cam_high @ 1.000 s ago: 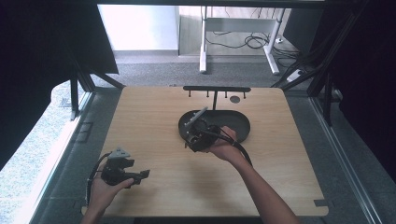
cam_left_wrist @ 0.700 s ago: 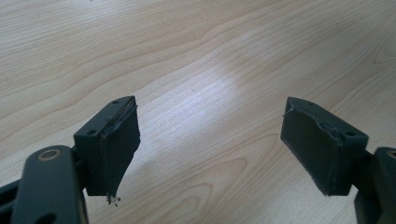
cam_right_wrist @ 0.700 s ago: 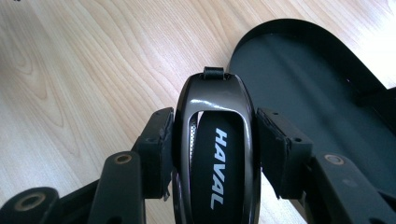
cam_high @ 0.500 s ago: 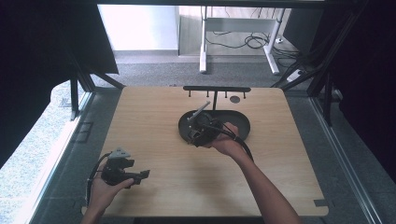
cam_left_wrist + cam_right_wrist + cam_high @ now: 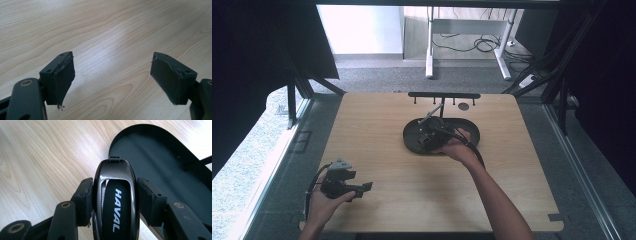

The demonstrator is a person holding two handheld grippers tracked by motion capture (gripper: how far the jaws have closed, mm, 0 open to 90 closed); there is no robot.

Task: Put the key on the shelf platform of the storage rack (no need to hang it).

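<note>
Fingers (image 5: 83,195) clamp the key fob (image 5: 115,202) between them.

— What have we got from the left tool (image 5: 112,75)?

— Jaws standing wide apart, nothing between them, just pale wood-grain worktop (image 5: 107,32) below.

— And the pads (image 5: 65,77)?

— Dark and worn; the left one's edge is frayed, with a small shred hanging off its lower corner. The right pad has a ragged top edge too.

Soft daylight from the far side, pale glare on the table (image 5: 377,195), sharp focus.
</note>
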